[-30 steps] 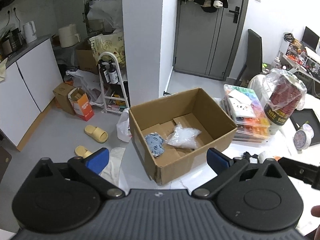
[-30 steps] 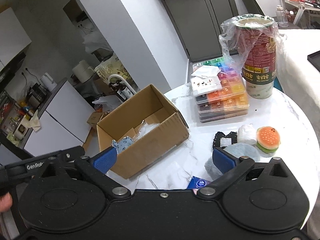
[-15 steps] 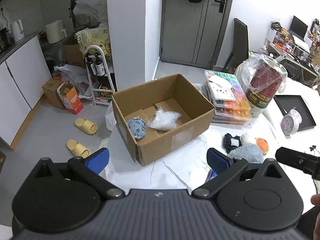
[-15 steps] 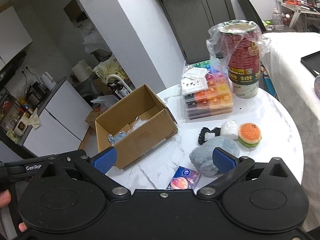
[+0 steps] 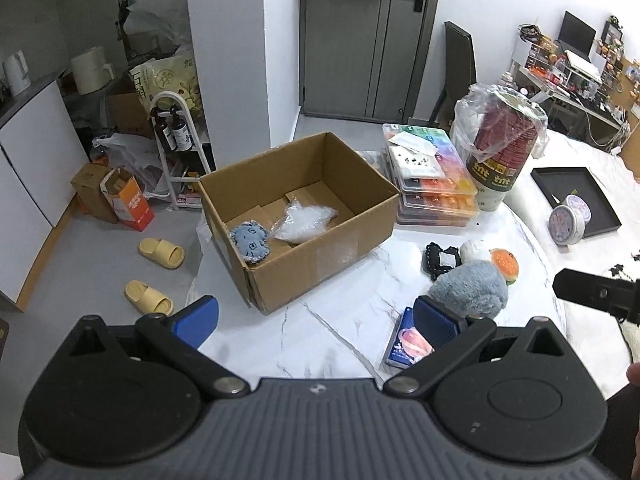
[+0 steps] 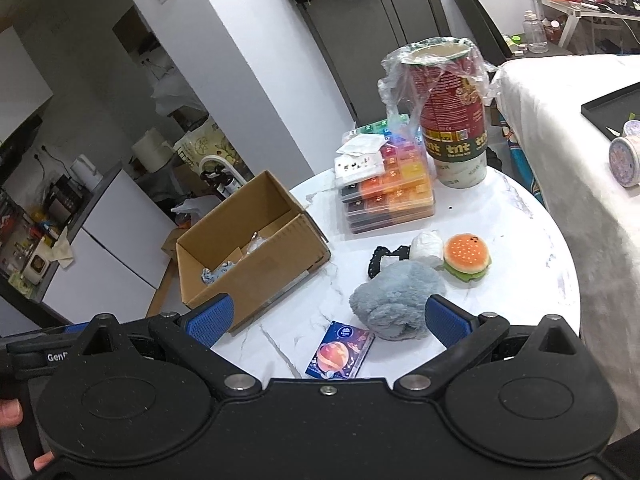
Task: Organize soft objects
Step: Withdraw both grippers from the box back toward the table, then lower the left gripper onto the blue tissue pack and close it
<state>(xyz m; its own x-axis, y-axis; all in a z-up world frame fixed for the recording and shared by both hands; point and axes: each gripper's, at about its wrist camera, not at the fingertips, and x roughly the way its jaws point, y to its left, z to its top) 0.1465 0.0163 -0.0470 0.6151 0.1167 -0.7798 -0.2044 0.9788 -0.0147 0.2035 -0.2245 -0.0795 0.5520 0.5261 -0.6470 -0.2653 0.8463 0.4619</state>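
Both wrist cameras look forward and down from just above the white marble bench (image 5: 340, 332), sharing the open cardboard box (image 5: 304, 216) (image 6: 248, 264) and grey plush toy (image 5: 468, 292) (image 6: 400, 300).

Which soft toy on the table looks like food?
The small squishy hamburger toy, with its orange bun and green lettuce. The fluffy grey-blue plush beside it has no food shape.
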